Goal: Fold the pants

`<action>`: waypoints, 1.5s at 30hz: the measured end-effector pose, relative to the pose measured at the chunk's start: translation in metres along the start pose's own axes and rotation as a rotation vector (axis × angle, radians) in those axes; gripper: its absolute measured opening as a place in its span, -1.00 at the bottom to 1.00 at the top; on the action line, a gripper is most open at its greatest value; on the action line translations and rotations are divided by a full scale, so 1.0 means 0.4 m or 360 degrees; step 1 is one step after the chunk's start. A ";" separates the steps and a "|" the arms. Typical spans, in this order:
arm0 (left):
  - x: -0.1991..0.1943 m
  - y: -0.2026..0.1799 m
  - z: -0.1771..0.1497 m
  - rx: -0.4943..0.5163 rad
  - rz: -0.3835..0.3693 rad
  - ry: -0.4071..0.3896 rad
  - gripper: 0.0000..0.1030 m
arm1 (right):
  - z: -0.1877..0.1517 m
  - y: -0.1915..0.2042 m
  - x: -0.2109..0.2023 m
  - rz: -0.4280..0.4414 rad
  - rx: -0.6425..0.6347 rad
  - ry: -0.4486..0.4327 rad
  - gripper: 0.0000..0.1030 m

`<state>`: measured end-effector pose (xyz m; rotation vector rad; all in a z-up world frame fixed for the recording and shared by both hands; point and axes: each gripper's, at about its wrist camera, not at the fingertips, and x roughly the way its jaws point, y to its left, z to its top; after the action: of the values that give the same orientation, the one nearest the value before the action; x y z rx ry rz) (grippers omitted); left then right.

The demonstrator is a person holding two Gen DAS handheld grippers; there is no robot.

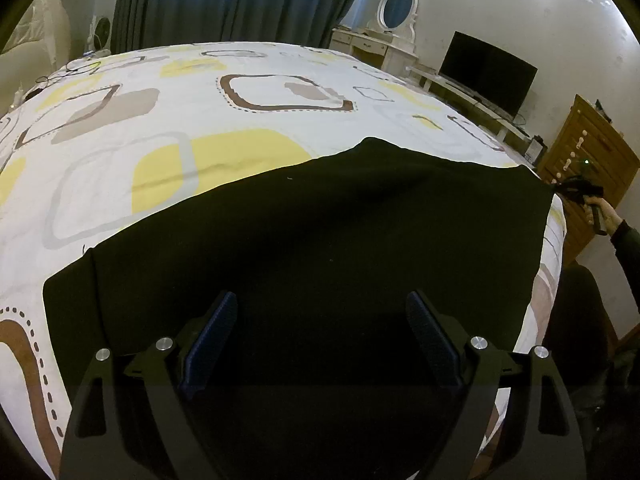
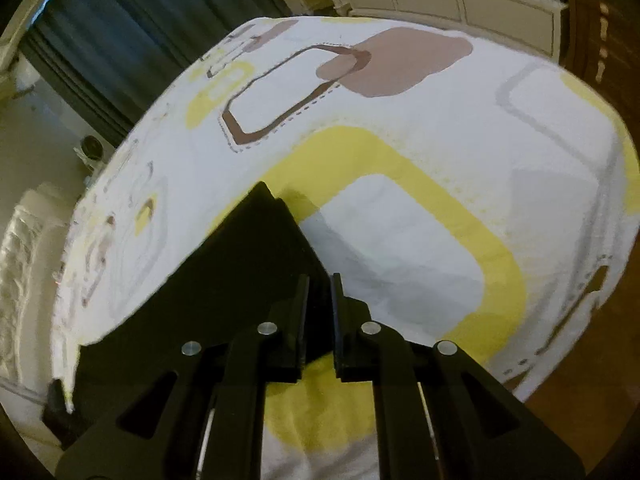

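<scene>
— Where are the pants [image 1: 320,232]?
— Spread flat and black across the near part of the bed [image 1: 168,92], on its patterned sheet.
— And the left gripper [image 1: 320,336]?
— Jaws spread wide above the dark cloth, nothing between the blue pads [image 1: 216,336]; I can't tell whether they touch the fabric.
— The right gripper [image 2: 320,300]?
— Fingers nearly pressed together, pinching an edge of the pants at the far right, at the bed's edge. A hand [image 1: 600,216] holds it.
</scene>
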<state>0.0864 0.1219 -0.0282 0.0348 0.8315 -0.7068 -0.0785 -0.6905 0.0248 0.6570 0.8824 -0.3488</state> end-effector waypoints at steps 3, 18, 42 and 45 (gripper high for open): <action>0.000 0.002 0.000 0.0002 -0.0001 -0.0011 0.66 | -0.021 -0.017 0.037 -0.0051 0.0006 0.0069 -0.82; -0.011 -0.005 0.000 -0.0014 0.0010 -0.0035 0.66 | -0.001 0.098 -0.033 -0.0343 -0.0221 -0.0143 -0.41; -0.063 0.085 -0.049 -0.0134 0.0068 -0.0121 0.66 | -0.349 1.354 0.577 0.1148 -0.1073 0.1299 -0.11; -0.061 0.093 -0.049 -0.0147 0.0047 -0.0135 0.66 | -0.380 1.383 0.611 0.1092 -0.1101 0.1387 -0.11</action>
<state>0.0840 0.1703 -0.0336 -0.0651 0.7798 -0.6370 0.2731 -0.1782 -0.0292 0.4019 1.4205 0.9015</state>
